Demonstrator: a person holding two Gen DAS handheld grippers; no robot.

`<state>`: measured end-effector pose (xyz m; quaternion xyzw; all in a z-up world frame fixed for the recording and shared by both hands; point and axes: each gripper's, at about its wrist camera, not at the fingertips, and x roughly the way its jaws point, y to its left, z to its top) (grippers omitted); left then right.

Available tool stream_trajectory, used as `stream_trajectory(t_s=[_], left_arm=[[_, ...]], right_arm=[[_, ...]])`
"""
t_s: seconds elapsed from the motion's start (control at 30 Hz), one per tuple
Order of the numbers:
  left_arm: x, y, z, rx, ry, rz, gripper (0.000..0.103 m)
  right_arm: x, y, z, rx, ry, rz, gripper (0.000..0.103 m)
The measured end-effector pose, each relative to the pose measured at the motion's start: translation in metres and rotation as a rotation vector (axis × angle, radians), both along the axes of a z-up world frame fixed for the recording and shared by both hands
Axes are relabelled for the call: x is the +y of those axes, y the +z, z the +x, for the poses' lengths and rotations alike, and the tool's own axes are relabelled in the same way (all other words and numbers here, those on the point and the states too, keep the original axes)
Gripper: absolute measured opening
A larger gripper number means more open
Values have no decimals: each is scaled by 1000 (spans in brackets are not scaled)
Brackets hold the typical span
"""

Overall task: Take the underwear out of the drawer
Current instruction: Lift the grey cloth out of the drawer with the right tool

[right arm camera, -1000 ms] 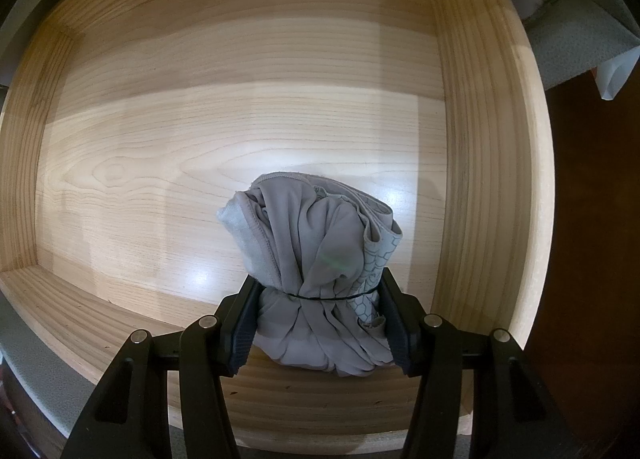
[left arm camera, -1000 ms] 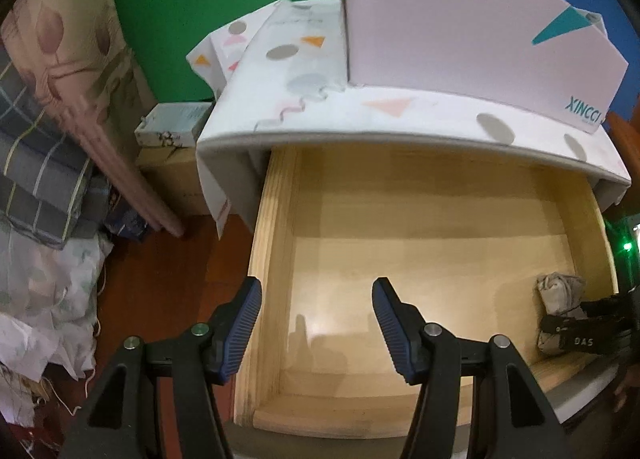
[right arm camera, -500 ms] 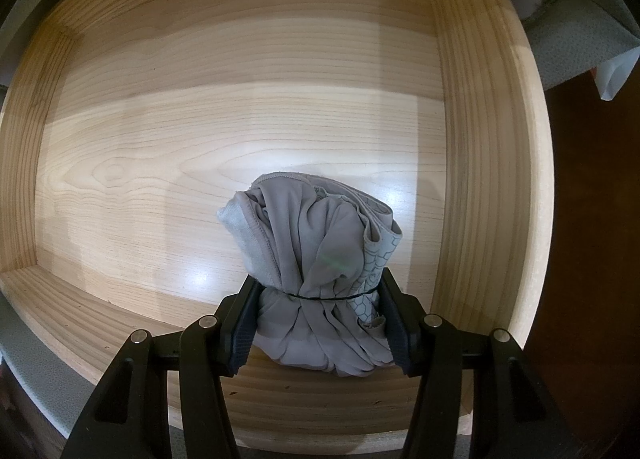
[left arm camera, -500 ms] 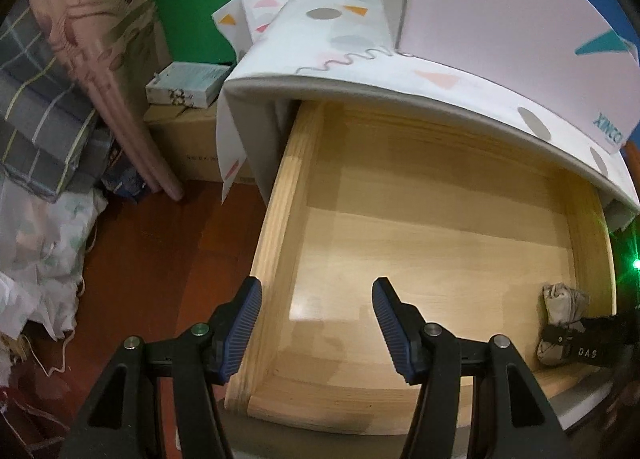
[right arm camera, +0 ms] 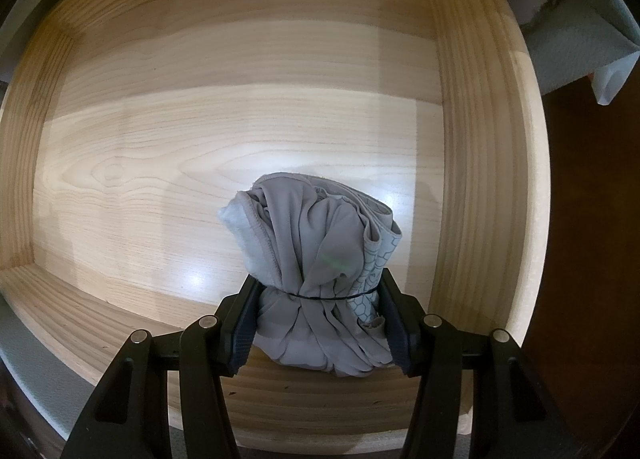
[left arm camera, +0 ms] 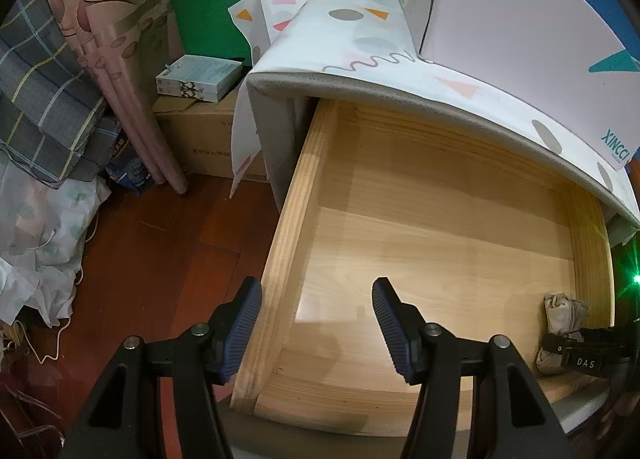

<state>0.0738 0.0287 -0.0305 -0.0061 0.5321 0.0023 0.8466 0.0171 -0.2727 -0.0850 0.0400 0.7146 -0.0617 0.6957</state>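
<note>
A grey bundle of underwear [right arm camera: 316, 259], tied with a thin black band, rests on the floor of the open wooden drawer [right arm camera: 200, 131] near its front right corner. My right gripper [right arm camera: 318, 323] points straight down and is shut on the bundle's lower part, both pads pressed into the cloth. In the left wrist view the same underwear [left arm camera: 562, 317] shows at the far right with the right gripper's fingers [left arm camera: 580, 355] on it. My left gripper [left arm camera: 316, 333] hangs open over the drawer's [left arm camera: 440, 239] front left corner, its fingers astride the left wall, nothing between them.
A cabinet top with a patterned white cover [left arm camera: 360, 43] overhangs the drawer, with a pale box [left arm camera: 520, 19] on it. On the red-brown floor [left arm camera: 160, 259] to the left lie cardboard boxes [left arm camera: 200, 135], a rolled pink mat [left arm camera: 132, 99] and piled bedding [left arm camera: 40, 139].
The left wrist view has rolled and shifted, so more floor shows on the left and the drawer sits further right. The right gripper and the underwear have not moved.
</note>
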Motion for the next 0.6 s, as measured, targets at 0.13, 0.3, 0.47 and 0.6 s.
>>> stream_trajectory(t_s=[0.13, 0.3, 0.47, 0.6], left_arm=[[-1, 1, 0, -3, -3, 5, 59], [0, 3, 0, -8, -1, 4, 59], [-1, 4, -2, -17, -5, 8, 59], [-2, 4, -1, -21, -9, 15, 59]], right_arm=[[4, 3, -1, -1, -1, -3, 52], [5, 5, -2, -6, -3, -1, 52], [5, 5, -5, -10, -4, -4, 52], [3, 3, -8, -15, -2, -5, 52]])
